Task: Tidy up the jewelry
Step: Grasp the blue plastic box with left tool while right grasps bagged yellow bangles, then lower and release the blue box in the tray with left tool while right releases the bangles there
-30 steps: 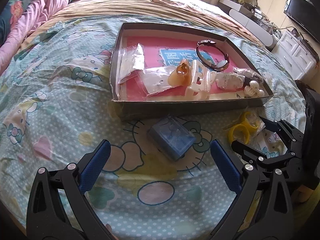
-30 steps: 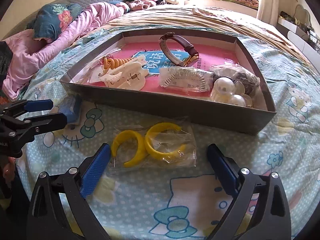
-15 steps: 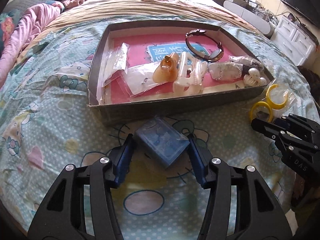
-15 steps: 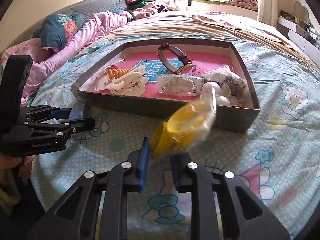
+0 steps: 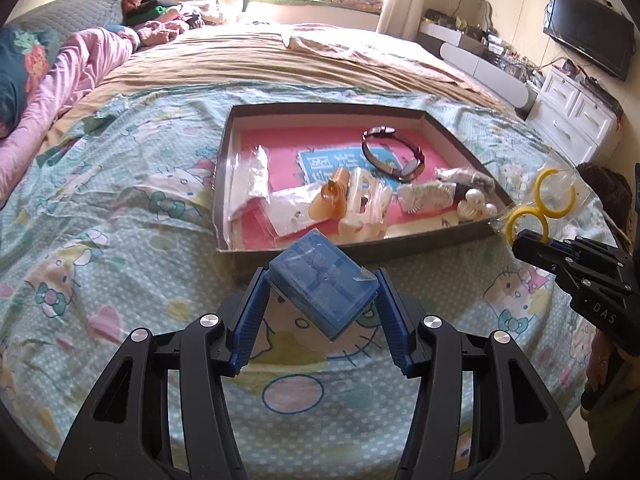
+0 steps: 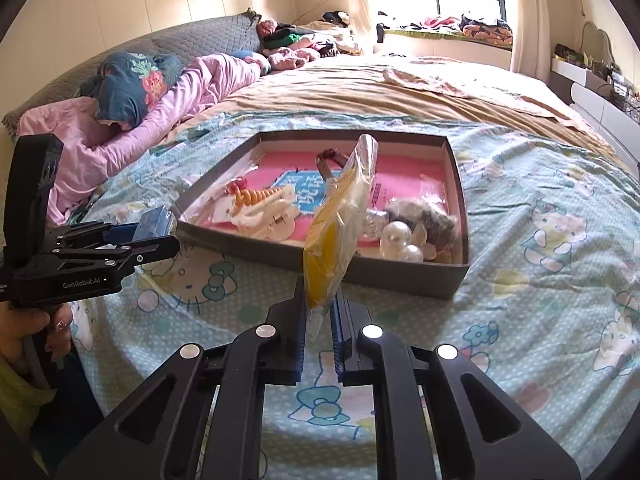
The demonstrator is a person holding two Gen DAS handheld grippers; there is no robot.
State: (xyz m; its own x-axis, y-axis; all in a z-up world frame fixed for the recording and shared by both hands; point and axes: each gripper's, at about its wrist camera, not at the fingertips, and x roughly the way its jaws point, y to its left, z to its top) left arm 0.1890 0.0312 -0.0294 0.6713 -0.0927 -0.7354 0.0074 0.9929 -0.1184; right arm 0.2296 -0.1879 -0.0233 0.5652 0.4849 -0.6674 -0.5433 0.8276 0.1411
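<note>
Carrying both pieces toward the tray [image 5: 352, 250].
Left gripper [image 5: 320, 292] clamped rigid blue box [image 5: 323, 280] by sidewalls; right gripper [image 6: 319, 312] pinched floppy, slippery earring bag [image 6: 340, 224] at its corner.

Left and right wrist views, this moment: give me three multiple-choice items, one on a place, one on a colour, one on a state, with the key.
1. Where is the watch?
A. inside the tray
B. on the bedspread in front of the tray
C. in the left hand-held gripper

2. What colour are the hoops in the plastic bag?
A. red
B. yellow
C. white

3. How is the blue box right now?
A. lying in the tray
B. resting flat on the bedspread
C. clamped in the left hand-held gripper, off the bedspread

Key: 1 A, it lies on the pink floor of the tray. 2 B, both hoops show yellow through the bag. 3 C, the left hand-held gripper presses it from both sides, tilted above the bedspread; the right hand-held gripper pinches the bag.
</note>
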